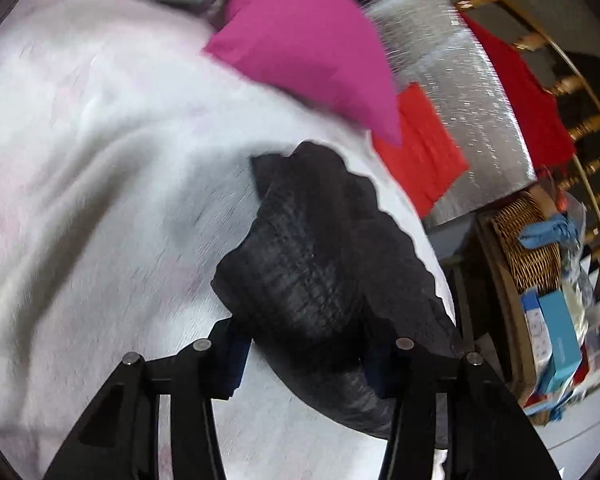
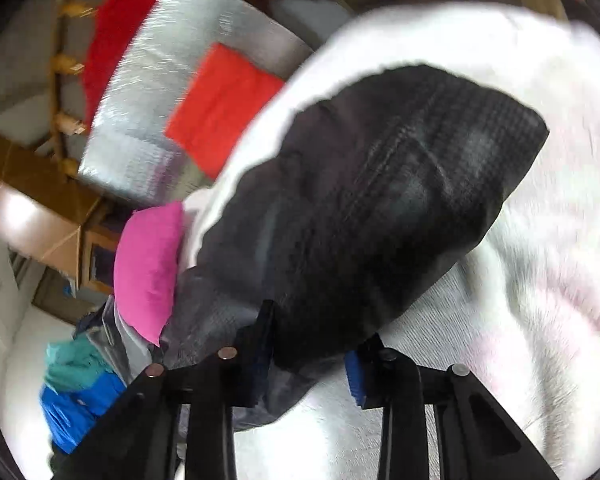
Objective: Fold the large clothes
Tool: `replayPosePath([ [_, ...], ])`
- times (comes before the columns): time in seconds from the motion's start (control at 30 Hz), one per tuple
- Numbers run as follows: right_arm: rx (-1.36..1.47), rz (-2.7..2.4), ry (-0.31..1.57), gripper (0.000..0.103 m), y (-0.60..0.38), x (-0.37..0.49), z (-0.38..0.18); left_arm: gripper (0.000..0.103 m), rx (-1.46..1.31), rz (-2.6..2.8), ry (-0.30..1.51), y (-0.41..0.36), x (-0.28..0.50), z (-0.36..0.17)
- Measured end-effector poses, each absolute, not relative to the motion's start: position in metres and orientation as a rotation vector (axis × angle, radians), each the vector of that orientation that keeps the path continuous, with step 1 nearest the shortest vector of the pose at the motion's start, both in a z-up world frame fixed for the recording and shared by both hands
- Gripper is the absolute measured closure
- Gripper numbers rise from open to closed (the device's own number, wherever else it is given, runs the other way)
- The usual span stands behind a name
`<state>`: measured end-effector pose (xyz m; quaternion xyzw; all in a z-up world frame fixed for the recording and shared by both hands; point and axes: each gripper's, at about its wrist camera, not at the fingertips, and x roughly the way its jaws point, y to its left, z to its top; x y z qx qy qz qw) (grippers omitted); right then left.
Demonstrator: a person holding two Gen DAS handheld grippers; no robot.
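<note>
A black ribbed garment [image 1: 308,248] lies bunched on a white fleecy cover [image 1: 100,160]. In the left wrist view my left gripper [image 1: 306,360] has its two fingers closed against the near end of the garment, with the cloth filling the gap between the pads. In the right wrist view the same black garment [image 2: 380,184] bulges up over the white cover [image 2: 540,240], and my right gripper [image 2: 308,356] pinches its lower edge between the blue-padded fingers. Both views are blurred.
A pink pillow [image 1: 308,40] [image 2: 148,264] sits at the cover's edge. A folded red cloth [image 1: 420,152] [image 2: 224,108] lies on a silver mat [image 1: 460,80]. A wicker basket [image 1: 528,240], blue boxes [image 1: 556,344], a wooden rail with a red cloth [image 1: 520,92] and a pile of clothes [image 2: 80,380] stand beyond.
</note>
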<state>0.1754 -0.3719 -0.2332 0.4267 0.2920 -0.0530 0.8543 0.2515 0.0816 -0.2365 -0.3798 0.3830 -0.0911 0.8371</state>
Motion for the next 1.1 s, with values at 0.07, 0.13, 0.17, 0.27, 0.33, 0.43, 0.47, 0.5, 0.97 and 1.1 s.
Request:
replayPosePath([
  [0.07, 0.910, -0.124, 0.690, 0.070, -0.374, 0.178, -0.243, 0.054, -0.773, -0.174, 0.851, 0.078, 0.258, -0.241],
  [0.13, 0.967, -0.130, 0.745, 0.070, -0.380, 0.181, -0.257, 0.052, -0.793, -0.151, 0.920, 0.081, 0.262, -0.256],
  [0.17, 0.982, -0.121, 0.748, 0.070, -0.383, 0.178, -0.259, 0.051, -0.821, -0.150, 0.928, 0.083, 0.263, -0.259],
  [0.27, 1.012, -0.090, 0.747, 0.069, -0.391, 0.173, -0.250, 0.044, -0.864, -0.167, 0.957, 0.093, 0.262, -0.257],
  [0.33, 1.053, -0.100, 0.747, 0.054, -0.400, 0.167, -0.251, 0.034, -0.878, -0.166, 0.967, 0.099, 0.258, -0.255],
  [0.43, 1.116, -0.188, 0.667, 0.029, -0.418, 0.150, -0.247, 0.029, -0.895, -0.141, 0.942, 0.109, 0.252, -0.251],
  [0.47, 1.138, -0.209, 0.630, 0.028, -0.428, 0.146, -0.246, 0.028, -0.896, -0.132, 0.932, 0.112, 0.250, -0.248],
  [0.5, 1.147, -0.218, 0.618, 0.029, -0.433, 0.146, -0.246, 0.027, -0.893, -0.123, 0.925, 0.115, 0.248, -0.248],
  [0.97, 0.915, -0.292, 0.606, 0.066, -0.421, 0.178, -0.227, 0.052, -0.665, -0.142, 0.861, 0.096, 0.256, -0.230],
  [1.1, 0.987, -0.315, 0.681, 0.065, -0.429, 0.182, -0.246, 0.047, -0.645, -0.104, 0.951, 0.096, 0.263, -0.245],
])
